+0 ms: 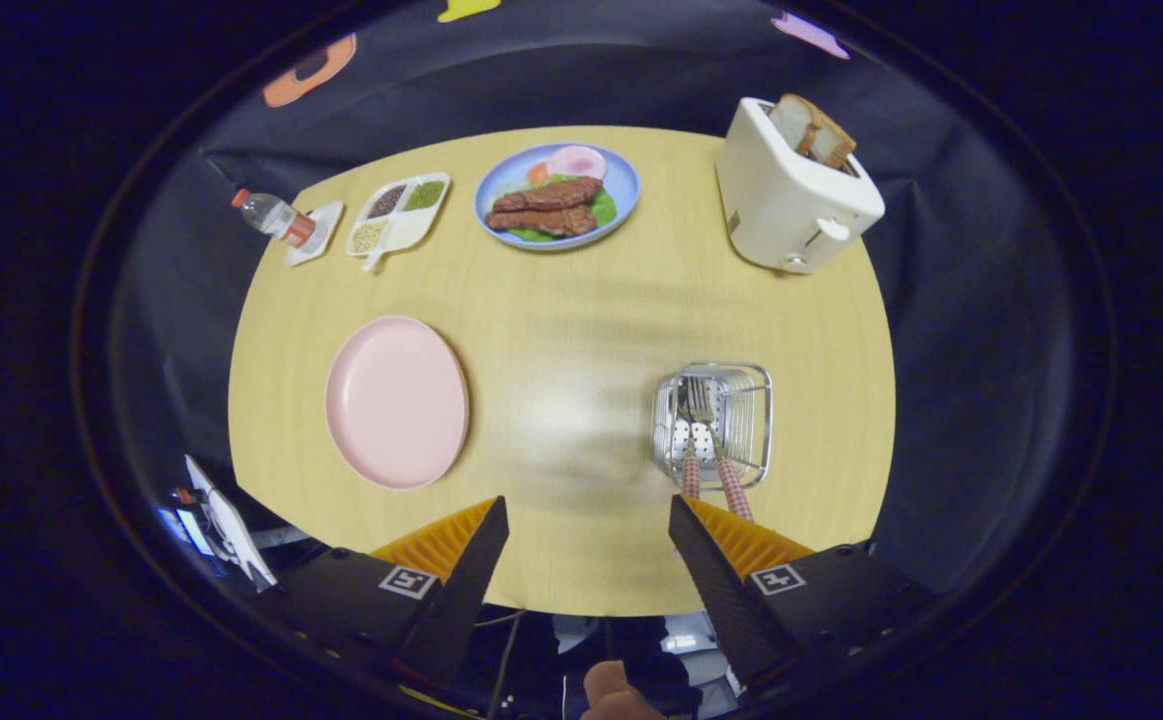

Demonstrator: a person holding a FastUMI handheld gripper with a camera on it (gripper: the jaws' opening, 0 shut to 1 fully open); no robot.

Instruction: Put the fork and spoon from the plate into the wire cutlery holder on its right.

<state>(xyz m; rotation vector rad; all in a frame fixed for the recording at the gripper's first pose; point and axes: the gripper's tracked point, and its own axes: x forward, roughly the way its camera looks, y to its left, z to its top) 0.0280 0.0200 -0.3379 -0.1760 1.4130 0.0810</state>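
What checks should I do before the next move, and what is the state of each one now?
1. Pink plate has no cutlery on it: ok.
2. Fork stands in the wire cutlery holder: ok.
3. Spoon stands in the holder too: ok.
4. Gripper open, fingers hold nothing: ok.
5. Fingers apart from the holder and handles: cannot tell, the right finger overlaps the handle ends.

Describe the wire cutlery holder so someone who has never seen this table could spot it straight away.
On the round wooden table, look in front of the white toaster, just beyond the open gripper. The wire cutlery holder stands there, right of the bare pink plate. It alone is shiny metal mesh, with two checked handles poking out.
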